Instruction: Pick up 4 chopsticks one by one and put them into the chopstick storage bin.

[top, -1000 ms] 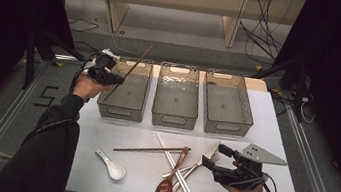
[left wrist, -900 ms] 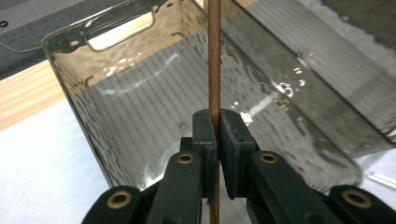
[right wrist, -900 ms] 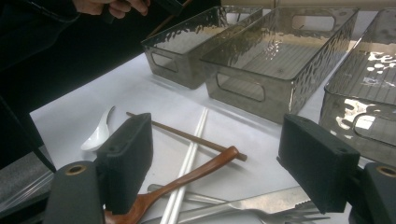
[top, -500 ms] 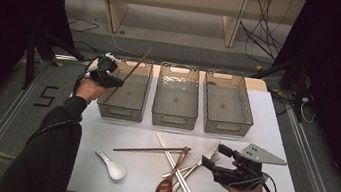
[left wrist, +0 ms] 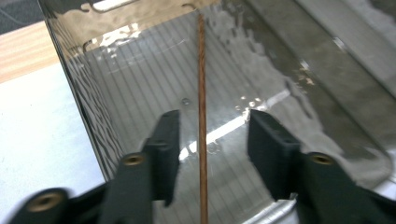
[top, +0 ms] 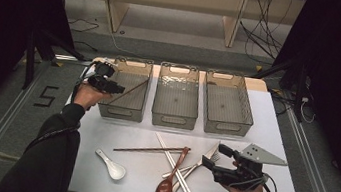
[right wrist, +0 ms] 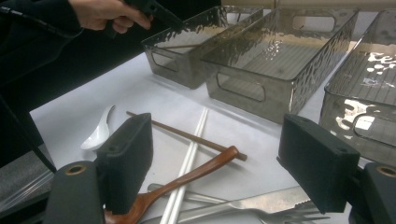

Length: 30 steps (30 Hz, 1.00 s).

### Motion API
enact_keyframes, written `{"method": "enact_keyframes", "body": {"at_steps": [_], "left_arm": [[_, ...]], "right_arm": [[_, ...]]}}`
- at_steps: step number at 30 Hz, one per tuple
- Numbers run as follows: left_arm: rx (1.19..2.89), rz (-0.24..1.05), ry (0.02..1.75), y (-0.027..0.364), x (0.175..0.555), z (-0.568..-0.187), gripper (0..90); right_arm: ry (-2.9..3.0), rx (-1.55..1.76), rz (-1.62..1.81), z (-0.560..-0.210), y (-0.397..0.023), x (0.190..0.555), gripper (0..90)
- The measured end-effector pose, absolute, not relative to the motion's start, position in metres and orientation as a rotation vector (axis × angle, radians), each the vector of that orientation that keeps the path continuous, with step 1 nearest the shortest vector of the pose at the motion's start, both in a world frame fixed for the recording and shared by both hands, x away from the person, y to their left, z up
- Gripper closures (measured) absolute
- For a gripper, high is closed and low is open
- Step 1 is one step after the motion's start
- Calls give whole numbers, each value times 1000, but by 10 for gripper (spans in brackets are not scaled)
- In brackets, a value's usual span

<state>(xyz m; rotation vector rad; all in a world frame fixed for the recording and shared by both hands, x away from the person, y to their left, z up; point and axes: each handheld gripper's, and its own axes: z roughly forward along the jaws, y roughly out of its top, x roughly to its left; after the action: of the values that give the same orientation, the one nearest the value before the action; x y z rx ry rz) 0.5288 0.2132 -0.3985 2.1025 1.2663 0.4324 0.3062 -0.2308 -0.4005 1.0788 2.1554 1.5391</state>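
My left gripper [top: 109, 86] hovers over the left clear bin [top: 121, 112]. Its jaws have just been opening. In the left gripper view a brown chopstick [left wrist: 201, 116] runs between the pads of my left gripper [left wrist: 213, 126] without touching either, and slants down into the bin [left wrist: 88, 107]. From above, that chopstick [top: 129, 92] lies slanted inside the bin. My right gripper [top: 212, 165] stands open and empty low over the cutlery at the table's front right; its own view shows my right gripper [right wrist: 219, 158] above a wooden spoon [right wrist: 187, 179].
Middle bin [top: 174, 116] and right bin [top: 227, 124] stand beside the left one. On the white table lie a second brown chopstick [top: 151, 150], a white chopstick pair [top: 173, 166], the wooden spoon [top: 171, 174], a white spoon [top: 110, 166] and a fork [top: 202, 162].
The left gripper's jaws have opened and let go of the brown chopstick. It stuck up over the left bin before and now lies lower inside it. The right gripper stayed put.
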Motion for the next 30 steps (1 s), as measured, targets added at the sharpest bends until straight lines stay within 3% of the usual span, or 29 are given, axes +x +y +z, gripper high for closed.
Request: {"method": "enact_keyframes", "body": {"at_steps": [4,15,30], "left_arm": [[2121,440,1164,209,503,-391,415],[2179,311,1026,191,464,-389,237],[2364,227,864,146,434,-406,176]], "right_arm": [[2158,1079,1536,-401,-231,307,271],[2153,1060,1537,-399,-230,306,271],[2150,1057,1539,-398,-231,305,271]]}}
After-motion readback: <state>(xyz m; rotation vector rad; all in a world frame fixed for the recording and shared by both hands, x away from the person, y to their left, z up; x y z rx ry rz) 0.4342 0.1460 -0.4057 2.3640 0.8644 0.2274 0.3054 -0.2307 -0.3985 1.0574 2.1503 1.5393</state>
